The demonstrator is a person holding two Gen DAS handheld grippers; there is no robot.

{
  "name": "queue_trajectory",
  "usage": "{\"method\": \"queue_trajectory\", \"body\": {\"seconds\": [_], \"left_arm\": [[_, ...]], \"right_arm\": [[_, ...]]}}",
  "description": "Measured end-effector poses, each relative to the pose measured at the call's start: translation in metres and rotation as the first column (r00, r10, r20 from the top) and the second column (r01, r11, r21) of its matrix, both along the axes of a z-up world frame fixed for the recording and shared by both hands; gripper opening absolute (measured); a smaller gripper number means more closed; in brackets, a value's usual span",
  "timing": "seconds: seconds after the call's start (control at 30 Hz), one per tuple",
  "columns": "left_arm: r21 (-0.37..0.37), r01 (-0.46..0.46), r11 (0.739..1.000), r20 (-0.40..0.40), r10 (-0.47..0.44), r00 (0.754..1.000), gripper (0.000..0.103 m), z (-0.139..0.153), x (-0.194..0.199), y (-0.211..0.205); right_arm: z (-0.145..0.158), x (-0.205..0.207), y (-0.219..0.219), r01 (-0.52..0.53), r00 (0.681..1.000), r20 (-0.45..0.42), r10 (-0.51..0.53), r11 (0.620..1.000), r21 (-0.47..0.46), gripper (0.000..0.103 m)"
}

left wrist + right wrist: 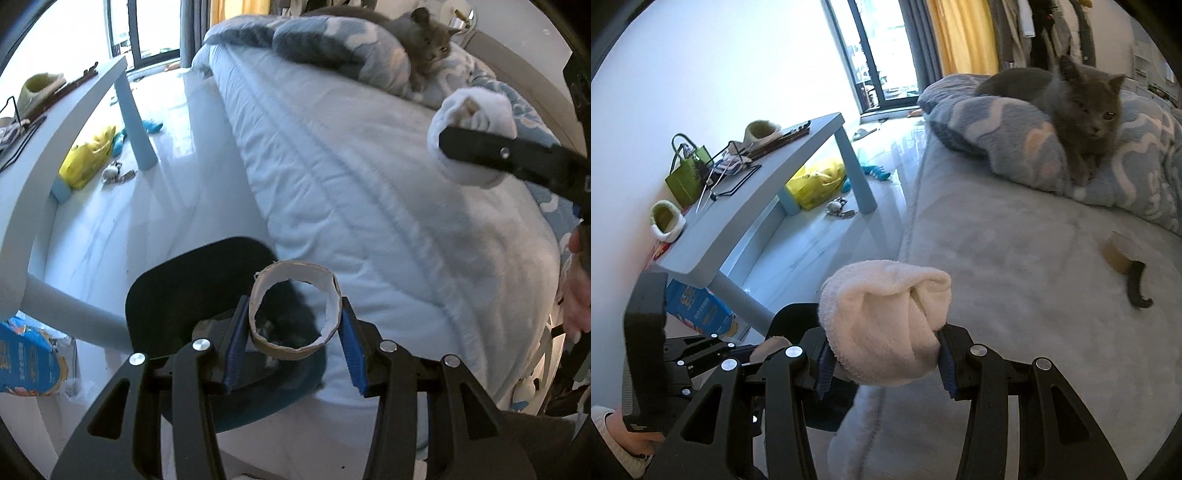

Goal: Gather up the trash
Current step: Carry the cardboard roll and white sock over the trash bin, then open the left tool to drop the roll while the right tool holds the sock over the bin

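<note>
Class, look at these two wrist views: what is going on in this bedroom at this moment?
A person is tidying with a hand-held gripper in each hand. The left hand-held gripper is shut on a short brown cardboard tube, held over a dark round bin beside the pale blue bed. The right hand-held gripper is shut on a rolled white fluffy cloth. A grey cat lies on a patterned blue blanket, and another cardboard piece lies on the bed.

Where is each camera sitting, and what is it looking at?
Left wrist: rides the left gripper, which grips a cardboard ring above a dark bin; a hand shows.
Right wrist: rides the right gripper, which grips a white cloth; looks across the bed.
Both show the grey cat and blue table.
</note>
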State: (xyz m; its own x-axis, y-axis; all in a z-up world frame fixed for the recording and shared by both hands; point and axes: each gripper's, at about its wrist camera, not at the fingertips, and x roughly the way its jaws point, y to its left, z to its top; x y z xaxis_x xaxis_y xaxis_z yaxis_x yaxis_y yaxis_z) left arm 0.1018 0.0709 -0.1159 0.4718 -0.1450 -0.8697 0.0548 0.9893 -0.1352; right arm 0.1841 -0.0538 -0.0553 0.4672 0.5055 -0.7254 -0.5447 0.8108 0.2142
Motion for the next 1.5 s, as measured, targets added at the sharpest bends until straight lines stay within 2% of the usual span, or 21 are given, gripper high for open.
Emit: {"method": "queue_trajectory", "body": {"seconds": [0.2,0.43,0.67,0.7,0.83,0.9,1.0,1.2,1.3,1.5], "left_arm": [[-0.015,-0.022,1.0,-0.049,0.021,0.999,0.049,-0.014,0.0,0.023],[-0.06,-0.072,0.996,-0.146,0.063,0.987,0.05,-0.041,-0.003,0.054],[-0.046,-0.099,0.994,-0.199,0.088,0.976,0.05,-0.057,-0.01,0.079],[-0.048,-0.097,0.994,-0.2,0.086,0.976,0.054,-0.057,-0.011,0.08],[-0.054,-0.091,0.994,-0.18,0.08,0.98,0.066,-0.052,-0.016,0.088],[-0.058,-0.09,0.994,-0.169,0.079,0.982,0.069,-0.049,-0.018,0.091],[-0.048,-0.089,0.995,-0.133,0.082,0.988,0.07,-0.041,-0.02,0.098],[-0.025,-0.1,0.995,-0.011,0.1,0.995,0.071,-0.014,-0.028,0.112],[-0.001,-0.105,0.994,0.044,0.105,0.993,0.071,-0.002,-0.031,0.116],[-0.009,-0.118,0.993,0.136,0.118,0.984,0.069,0.019,-0.041,0.128]], "right_arm": [[-0.008,-0.001,0.032,-0.045,0.999,-0.019,0.044,0.999,-0.017,0.047],[-0.016,-0.003,0.064,-0.082,0.995,-0.051,0.082,0.996,-0.016,0.047],[-0.024,-0.007,0.099,-0.123,0.989,-0.082,0.121,0.992,-0.015,0.047],[-0.025,-0.007,0.104,-0.127,0.988,-0.086,0.125,0.992,-0.019,0.047],[-0.031,-0.007,0.119,-0.139,0.986,-0.102,0.135,0.99,-0.027,0.047],[-0.034,-0.007,0.125,-0.144,0.984,-0.107,0.14,0.989,-0.034,0.047],[-0.041,-0.007,0.135,-0.152,0.982,-0.118,0.145,0.987,-0.051,0.047],[-0.061,-0.004,0.148,-0.152,0.978,-0.156,0.136,0.984,-0.096,0.047],[-0.069,-0.004,0.156,-0.157,0.977,-0.165,0.137,0.981,-0.114,0.047],[-0.089,-0.005,0.173,-0.176,0.97,-0.196,0.145,0.973,-0.149,0.047]]}}
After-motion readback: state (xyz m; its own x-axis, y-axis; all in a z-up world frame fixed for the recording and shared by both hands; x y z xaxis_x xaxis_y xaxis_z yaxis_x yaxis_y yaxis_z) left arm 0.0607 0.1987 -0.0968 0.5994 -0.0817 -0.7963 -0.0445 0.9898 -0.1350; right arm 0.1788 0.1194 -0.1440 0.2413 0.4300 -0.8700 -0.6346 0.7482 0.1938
